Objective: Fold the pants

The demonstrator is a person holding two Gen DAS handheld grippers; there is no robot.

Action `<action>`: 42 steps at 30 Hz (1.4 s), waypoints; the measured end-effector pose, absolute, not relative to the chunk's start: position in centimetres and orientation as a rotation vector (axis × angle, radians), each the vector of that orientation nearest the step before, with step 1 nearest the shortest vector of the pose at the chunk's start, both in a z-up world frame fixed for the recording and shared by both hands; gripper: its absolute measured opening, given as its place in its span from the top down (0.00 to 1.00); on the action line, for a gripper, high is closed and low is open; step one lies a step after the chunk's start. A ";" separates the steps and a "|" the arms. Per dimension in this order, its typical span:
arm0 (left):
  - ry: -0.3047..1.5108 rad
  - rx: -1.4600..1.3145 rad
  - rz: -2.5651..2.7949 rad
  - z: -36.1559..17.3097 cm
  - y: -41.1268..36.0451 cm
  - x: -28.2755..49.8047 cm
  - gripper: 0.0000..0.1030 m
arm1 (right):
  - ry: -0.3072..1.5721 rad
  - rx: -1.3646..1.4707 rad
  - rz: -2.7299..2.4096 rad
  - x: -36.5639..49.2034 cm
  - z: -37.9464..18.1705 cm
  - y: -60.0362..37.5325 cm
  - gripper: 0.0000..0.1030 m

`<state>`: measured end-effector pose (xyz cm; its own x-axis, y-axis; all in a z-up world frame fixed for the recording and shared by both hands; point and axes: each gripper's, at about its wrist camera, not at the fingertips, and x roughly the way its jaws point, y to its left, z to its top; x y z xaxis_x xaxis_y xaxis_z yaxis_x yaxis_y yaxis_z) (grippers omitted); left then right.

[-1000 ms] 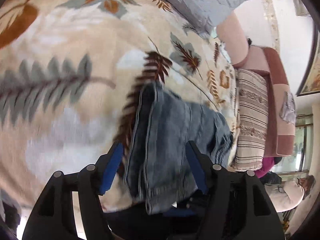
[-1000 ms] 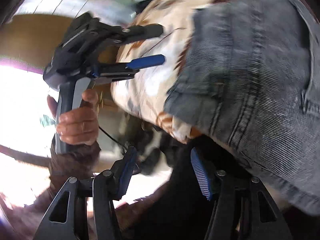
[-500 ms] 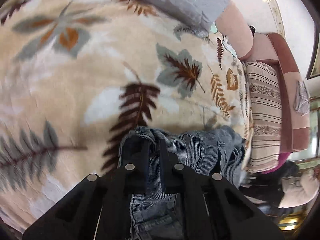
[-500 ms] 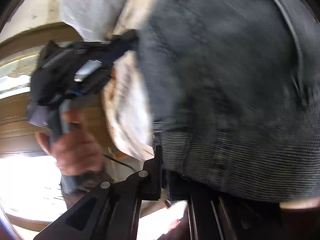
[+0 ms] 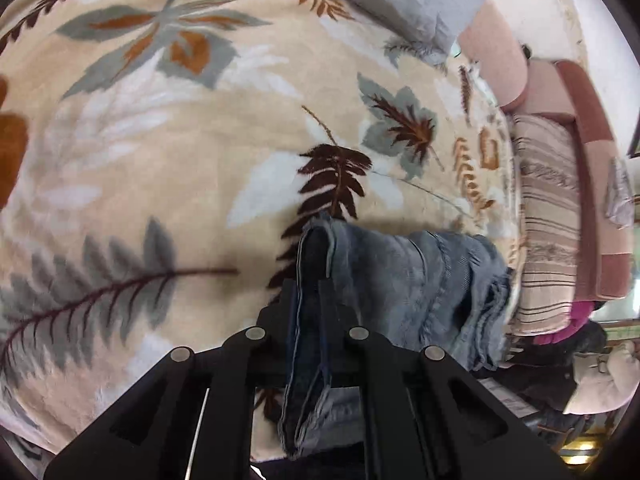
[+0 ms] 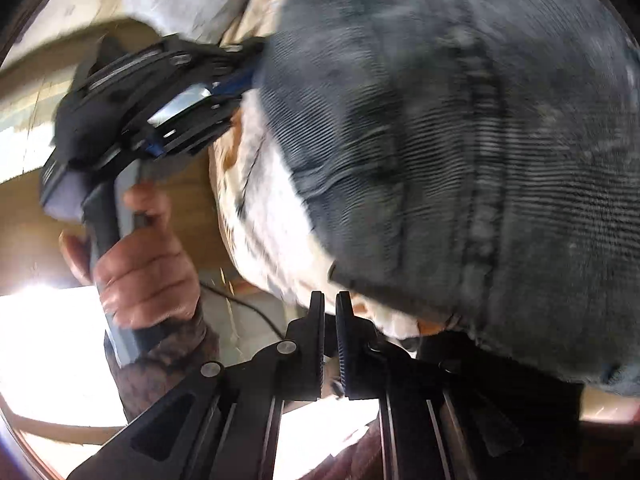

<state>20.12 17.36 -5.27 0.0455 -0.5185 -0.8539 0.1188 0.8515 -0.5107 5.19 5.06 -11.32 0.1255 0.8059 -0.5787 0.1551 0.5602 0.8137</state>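
My left black gripper (image 5: 310,292) is clamped on the folded edge of the grey-blue denim pants (image 5: 400,280), which lie at five o'clock on the leaf-patterned beige blanket (image 5: 160,160). My right black gripper (image 6: 328,336) has its jaws pressed nearly together below the hem; whether it pinches cloth I cannot tell. Step in hand, by my judgement: gripping for a fold. Next: lift both ends evenly and carry them over.
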 end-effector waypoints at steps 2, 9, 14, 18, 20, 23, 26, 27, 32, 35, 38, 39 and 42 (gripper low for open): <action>1.427 -0.367 -0.523 -4.7 18.5 19.4 0.78 | 1.304 0.756 0.600 4.8 -8.5 4.2 0.86; 1.414 -0.486 -0.565 -5.4 18.6 19.5 0.39 | 0.996 -0.105 0.516 1.4 -3.4 9.0 0.28; 1.456 -0.487 -0.566 -6.6 16.9 19.7 0.39 | 0.883 -0.556 0.479 0.2 -5.2 14.3 0.30; 1.487 -0.443 -0.578 -7.2 15.7 19.7 0.39 | 0.839 -0.800 0.450 -0.5 -7.6 16.1 0.32; 1.493 -0.418 -0.581 -7.3 15.5 19.7 0.39 | 0.846 -0.843 0.439 -0.2 -8.9 16.7 0.33; 1.501 -0.396 -0.592 -7.3 15.3 19.9 0.38 | 0.837 -0.848 0.416 0.7 -10.1 17.0 0.56; 1.506 -0.366 -0.637 -7.2 14.5 19.9 0.40 | 0.865 -0.737 0.426 2.0 -9.1 14.8 0.80; 1.508 -0.361 -0.656 -7.2 14.2 19.8 0.43 | 0.863 -0.715 0.430 2.1 -8.8 14.4 0.85; 1.445 -0.280 -0.710 -5.6 12.3 17.8 0.84 | 0.801 -0.706 0.433 0.8 -6.8 13.2 0.93; 1.399 -0.305 -0.717 -4.2 12.2 17.1 0.85 | 0.773 -0.664 0.427 -0.2 -5.4 12.9 0.94; 1.366 -0.312 -0.726 -2.2 11.3 16.3 0.85 | 0.741 -0.620 0.419 -0.7 -4.0 11.7 0.94; 1.362 -0.308 -0.725 -1.7 10.8 16.1 0.85 | 0.731 -0.598 0.414 -1.1 -3.3 11.0 0.94; 1.348 -0.285 -0.743 0.1 8.4 15.6 0.85 | 0.713 -0.534 0.396 -1.6 -1.6 8.8 0.94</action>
<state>15.61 8.41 0.06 0.0385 -0.6304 -0.7753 0.3183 0.7432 -0.5885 -1.62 8.80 -1.56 0.6929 0.1605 -0.7030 -0.5118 0.7962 -0.3227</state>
